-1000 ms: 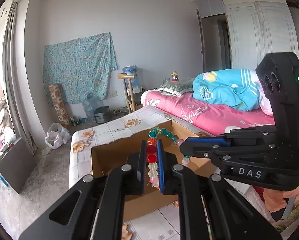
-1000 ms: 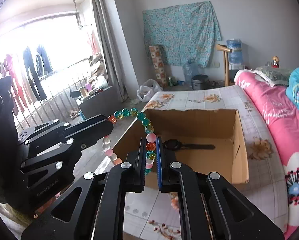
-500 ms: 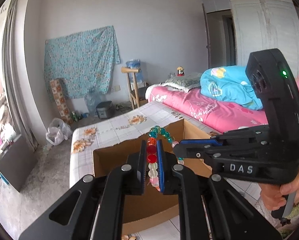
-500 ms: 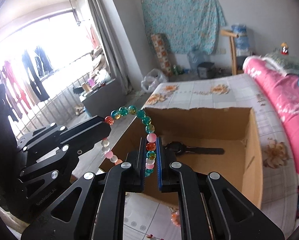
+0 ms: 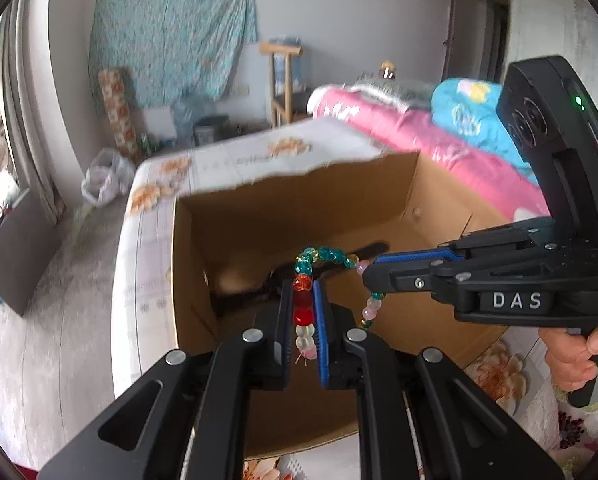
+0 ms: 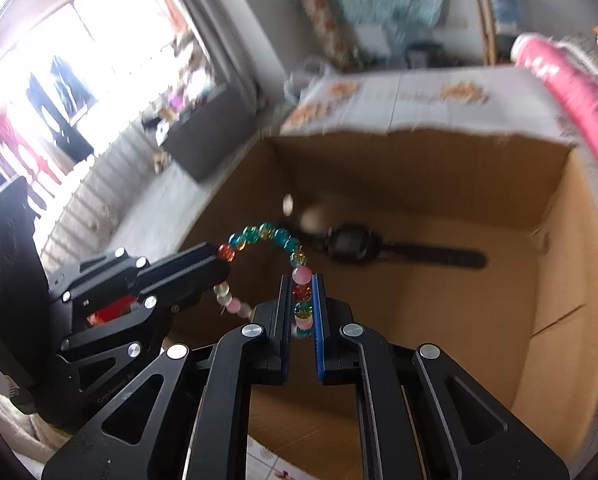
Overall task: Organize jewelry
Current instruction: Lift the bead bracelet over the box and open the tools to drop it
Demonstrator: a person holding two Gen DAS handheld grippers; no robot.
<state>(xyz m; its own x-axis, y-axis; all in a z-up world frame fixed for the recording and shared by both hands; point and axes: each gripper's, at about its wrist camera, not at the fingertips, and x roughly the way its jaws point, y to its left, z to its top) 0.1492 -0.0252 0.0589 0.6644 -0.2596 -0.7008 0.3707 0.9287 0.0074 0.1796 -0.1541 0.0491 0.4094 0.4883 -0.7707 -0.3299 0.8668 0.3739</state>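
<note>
A beaded bracelet point(image 5: 303, 304) with teal, red, pink and clear beads hangs between both grippers over the open cardboard box point(image 5: 427, 188). My left gripper point(image 5: 303, 292) is shut on one side of it. My right gripper point(image 6: 302, 284) is shut on the other side of the bracelet point(image 6: 263, 234). The right gripper also shows in the left wrist view point(image 5: 373, 276), and the left gripper in the right wrist view point(image 6: 219, 268). A black wristwatch point(image 6: 355, 244) lies on the box floor below the bracelet.
The box point(image 6: 571, 280) stands on a flowered white cloth point(image 5: 235, 160) over a low table. A pink bed point(image 5: 439, 140) with a blue quilt lies to the right. A window with railings point(image 6: 59, 100) is at the left. A person's hand point(image 5: 579, 352) holds the right gripper.
Both grippers have tilted down and moved forward over the box with the bracelet held between them. The box interior and the watch now fill the views.
</note>
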